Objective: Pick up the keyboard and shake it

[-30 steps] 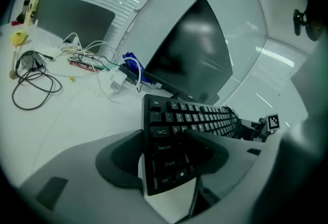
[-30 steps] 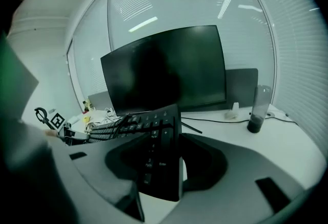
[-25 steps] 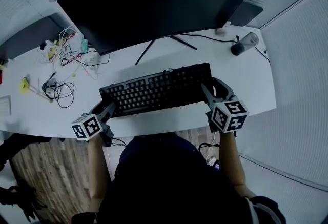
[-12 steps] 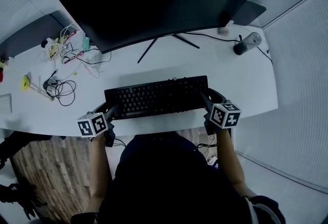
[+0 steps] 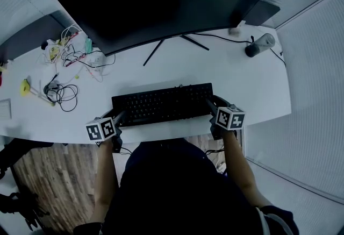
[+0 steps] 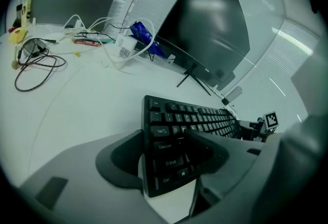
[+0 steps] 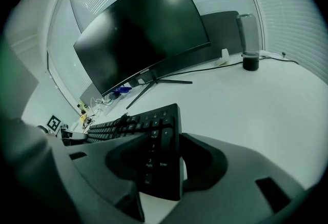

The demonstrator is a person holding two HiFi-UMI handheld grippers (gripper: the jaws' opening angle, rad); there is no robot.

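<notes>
White desk (image 5: 242,83), keyboard (image 5: 161,104) (Caps Lock, Shift)

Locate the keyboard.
Head view, centre: keyboard gripped at both ends by left gripper and right gripper, near the front edge of the desk, before the monitor.

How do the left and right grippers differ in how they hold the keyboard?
The left gripper clamps the keyboard's Caps Lock and Shift end; the right gripper clamps its number-pad end. In its own view the left gripper's right-side jaw lies over the keys; on the right gripper the left-side jaw does. Both are shut on the keyboard.
</notes>
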